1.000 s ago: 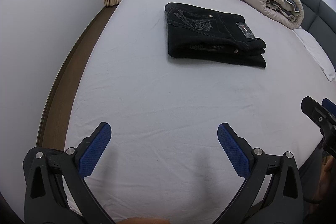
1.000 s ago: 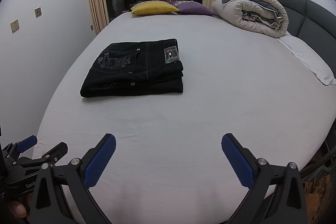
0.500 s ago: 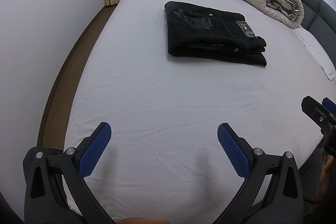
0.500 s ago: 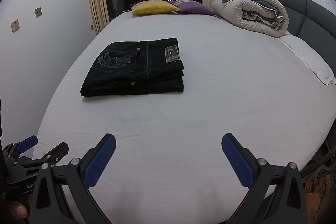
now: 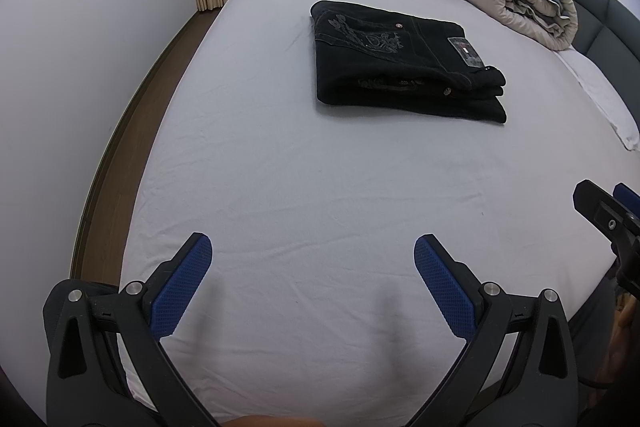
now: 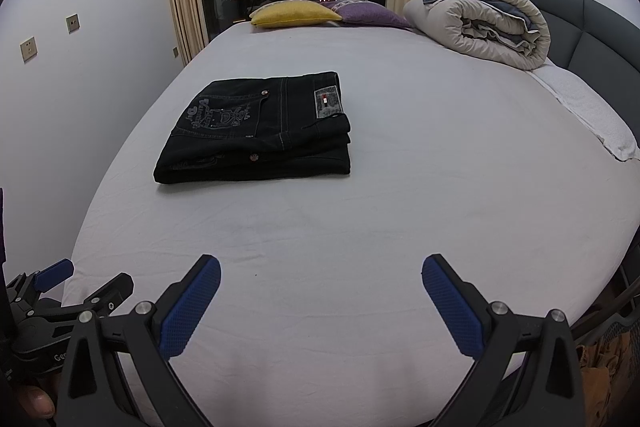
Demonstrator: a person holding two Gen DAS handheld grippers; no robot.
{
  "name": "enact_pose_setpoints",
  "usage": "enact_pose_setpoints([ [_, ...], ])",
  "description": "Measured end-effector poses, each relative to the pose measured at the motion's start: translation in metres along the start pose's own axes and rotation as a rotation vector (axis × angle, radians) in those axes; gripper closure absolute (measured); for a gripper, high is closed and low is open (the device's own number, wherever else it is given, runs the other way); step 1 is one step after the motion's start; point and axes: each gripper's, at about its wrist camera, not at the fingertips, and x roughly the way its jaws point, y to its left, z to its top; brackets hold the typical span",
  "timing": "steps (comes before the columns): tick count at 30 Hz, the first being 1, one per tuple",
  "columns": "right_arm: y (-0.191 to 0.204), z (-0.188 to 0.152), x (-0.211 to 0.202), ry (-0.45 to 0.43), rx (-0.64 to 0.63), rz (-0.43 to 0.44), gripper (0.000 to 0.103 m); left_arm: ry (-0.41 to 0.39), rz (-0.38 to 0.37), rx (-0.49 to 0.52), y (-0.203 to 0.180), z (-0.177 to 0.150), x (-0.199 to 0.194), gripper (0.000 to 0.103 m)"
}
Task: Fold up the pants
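Observation:
Black jeans (image 5: pixel 400 63) lie folded into a neat rectangular stack on the white bed sheet (image 5: pixel 320 187), an embroidered back pocket and a small label facing up. The right wrist view has the same pants (image 6: pixel 260 131) left of centre. My left gripper (image 5: pixel 312 267) hovers open over bare sheet near the bed's front edge, well short of the pants, with nothing between its blue pads. My right gripper (image 6: pixel 320 283) is open and empty too, equally far back. Each gripper appears at the edge of the other's view: the right gripper (image 5: pixel 608 223), the left gripper (image 6: pixel 60 295).
A rolled beige and blue duvet (image 6: pixel 480 23) lies at the back right by the dark headboard (image 6: pixel 592 27). Yellow (image 6: pixel 292 13) and purple (image 6: pixel 368 14) pillows sit at the far edge before a dark window with curtains. A white wall and wood floor (image 5: pixel 120 147) run along the left.
Both views have shifted only slightly; the pants stay folded in place and both grippers stay open above the sheet.

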Motion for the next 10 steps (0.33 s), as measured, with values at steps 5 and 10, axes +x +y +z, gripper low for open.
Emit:
enact_pose_setpoints([
  [5, 0.0003, -0.0010, 0.0009, 0.001, 0.001, 0.000, 0.000, 0.005, 0.001, 0.000, 0.0007, 0.0012, 0.0018, 0.000],
  [10, 0.0030, -0.0051, 0.0032, 0.003, 0.000, 0.003, 0.000, -0.001, 0.013, -0.003, 0.0022, 0.0012, 0.0017, 0.000],
])
